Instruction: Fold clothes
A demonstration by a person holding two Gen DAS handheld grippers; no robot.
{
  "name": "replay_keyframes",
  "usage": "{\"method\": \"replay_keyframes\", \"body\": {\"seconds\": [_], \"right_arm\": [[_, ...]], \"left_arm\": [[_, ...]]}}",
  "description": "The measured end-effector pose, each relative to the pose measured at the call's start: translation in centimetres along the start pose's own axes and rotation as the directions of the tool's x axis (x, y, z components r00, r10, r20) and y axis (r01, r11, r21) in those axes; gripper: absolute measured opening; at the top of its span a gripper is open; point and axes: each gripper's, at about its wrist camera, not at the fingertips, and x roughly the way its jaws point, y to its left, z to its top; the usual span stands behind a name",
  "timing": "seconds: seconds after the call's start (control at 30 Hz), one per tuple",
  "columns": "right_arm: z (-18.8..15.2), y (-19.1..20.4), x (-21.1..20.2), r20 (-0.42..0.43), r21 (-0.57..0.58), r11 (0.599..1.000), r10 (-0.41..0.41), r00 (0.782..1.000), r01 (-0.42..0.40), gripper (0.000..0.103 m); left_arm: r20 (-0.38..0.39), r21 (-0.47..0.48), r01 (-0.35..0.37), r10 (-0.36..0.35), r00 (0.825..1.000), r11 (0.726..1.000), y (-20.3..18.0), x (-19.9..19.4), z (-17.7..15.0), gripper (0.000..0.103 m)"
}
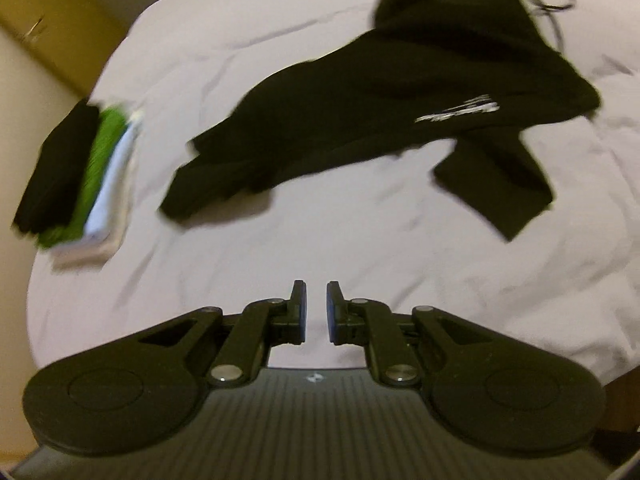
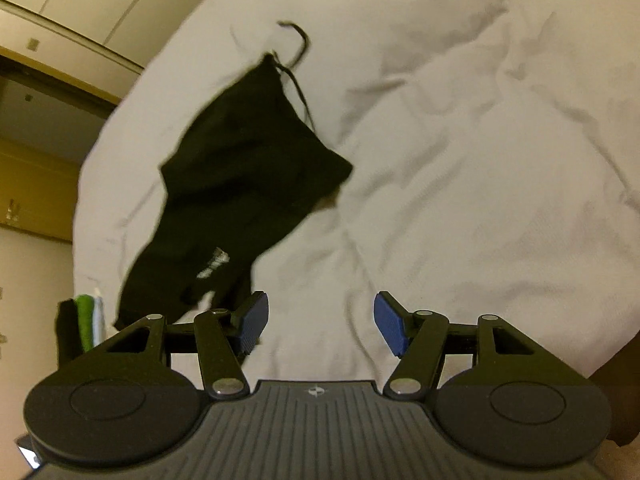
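A crumpled black garment point(image 1: 360, 112) with a white logo point(image 1: 460, 112) and a thin drawstring point(image 1: 552, 4) lies loose on the white bed sheet point(image 1: 280, 248). My left gripper point(image 1: 316, 308) hovers over bare sheet on the near side of the garment, clear of it. Its pads stand a narrow gap apart with nothing between them. In the right wrist view the same garment point(image 2: 240, 184) lies ahead and to the left of my right gripper point(image 2: 320, 320). That gripper is wide open and empty above the wrinkled sheet point(image 2: 480, 200).
A stack of folded clothes point(image 1: 80, 172), black, green and white, sits at the bed's left edge and shows small in the right wrist view as the folded stack point(image 2: 86, 320). Beyond that edge are a wall and yellow-brown woodwork point(image 1: 48, 0). Both views are blurred.
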Motion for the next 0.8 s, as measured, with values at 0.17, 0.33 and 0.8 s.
{"method": "replay_keyframes", "body": {"seconds": [0.17, 0.33, 0.8], "right_arm": [[0.2, -0.7, 5.0, 0.034, 0.093, 0.994, 0.046, 0.998, -0.049, 0.062], [1.7, -1.7, 9.9, 0.115, 0.234, 0.968, 0.059, 0.992, -0.085, 0.062], [5.0, -2.7, 19.7, 0.261, 0.456, 0.874, 0.050, 0.964, -0.169, 0.062]], "left_arm": [[0.032, 0.065, 0.039, -0.041, 0.999, 0.997, 0.4, 5.1, 0.8, 0.023], [-0.016, 0.005, 0.056, -0.056, 0.998, 0.998, 3.8, 8.1, 2.0, 0.023], [-0.080, -0.198, 0.101, -0.118, 0.990, 0.975, 10.1, 14.3, 3.7, 0.023]]}}
